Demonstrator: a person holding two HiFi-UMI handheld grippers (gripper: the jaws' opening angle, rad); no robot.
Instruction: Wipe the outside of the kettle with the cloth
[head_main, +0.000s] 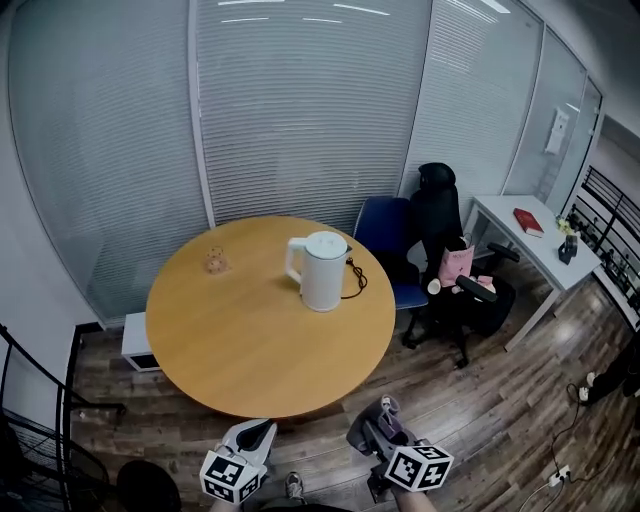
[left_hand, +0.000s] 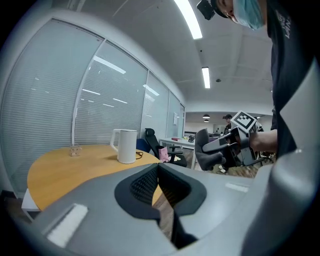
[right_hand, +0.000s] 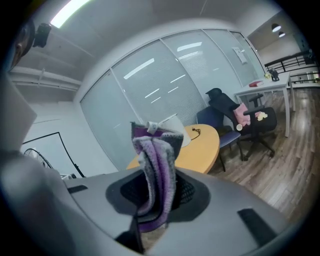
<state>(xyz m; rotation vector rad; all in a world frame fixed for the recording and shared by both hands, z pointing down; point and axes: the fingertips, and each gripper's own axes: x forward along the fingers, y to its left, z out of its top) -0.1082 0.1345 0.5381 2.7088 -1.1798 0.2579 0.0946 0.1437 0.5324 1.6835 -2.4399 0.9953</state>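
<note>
Right hand-held gripper (right_hand: 152, 197) clamped on cloth (right_hand: 156, 157); left hand-held gripper (left_hand: 159, 171) closed, empty; kettle (head_main: 323, 270) on table (head_main: 230, 345)

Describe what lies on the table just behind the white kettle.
A dark looped cord lies behind the kettle on the table; where it joins the kettle is hidden.

No readable text anywhere. Only black-and-white square patterns, no letters or digits, on the cube (head_main: 232, 477) of the left gripper (head_main: 258, 430) and the cube (head_main: 418, 466) of the right gripper (head_main: 380, 415). White print on the person's dark top (left_hand: 286, 22): cut off, illegible. Small white tag (right_hand: 145, 128) on the cloth (right_hand: 156, 175): too small to read. Red book (head_main: 528, 221): cover too small to read.
</note>
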